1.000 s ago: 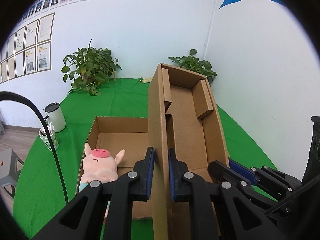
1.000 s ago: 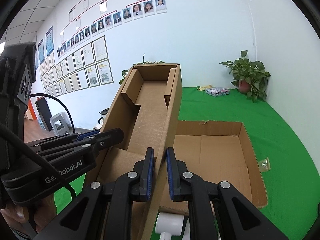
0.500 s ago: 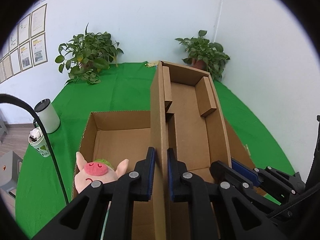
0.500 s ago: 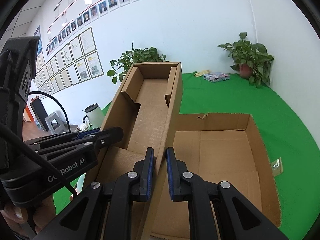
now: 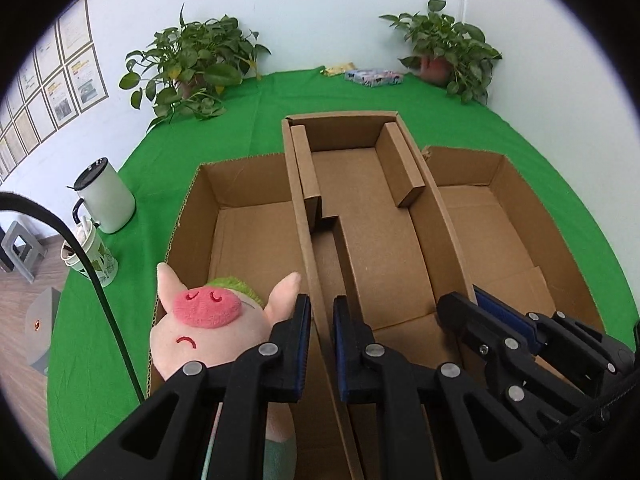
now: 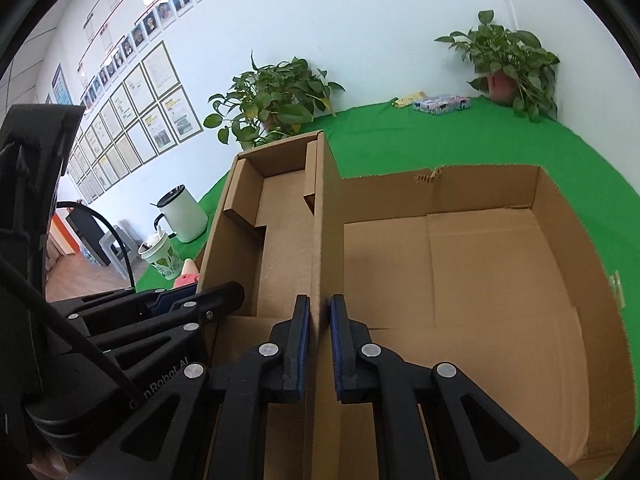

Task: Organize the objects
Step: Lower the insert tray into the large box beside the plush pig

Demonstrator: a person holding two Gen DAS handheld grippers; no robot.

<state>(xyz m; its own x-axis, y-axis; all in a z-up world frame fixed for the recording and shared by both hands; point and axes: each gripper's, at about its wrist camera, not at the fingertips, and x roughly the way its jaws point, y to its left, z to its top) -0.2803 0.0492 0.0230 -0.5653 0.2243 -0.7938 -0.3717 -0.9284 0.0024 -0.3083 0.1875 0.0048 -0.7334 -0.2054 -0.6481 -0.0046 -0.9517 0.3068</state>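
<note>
A narrow cardboard tray with folded inner flaps is held over a large open cardboard box. My left gripper is shut on the tray's left wall. My right gripper is shut on its right wall; it also shows at the lower right of the left wrist view. A pink plush pig sits at the box's near left corner, just left of my left gripper. The right half of the box holds nothing.
The box stands on a green cloth. A white kettle and a paper cup stand to its left. Two potted plants and a small colourful packet are at the back by the wall.
Both grippers have tipped the cardboard tray forward and down, from steeply raised to nearly level inside the large box. Both grips have held.
</note>
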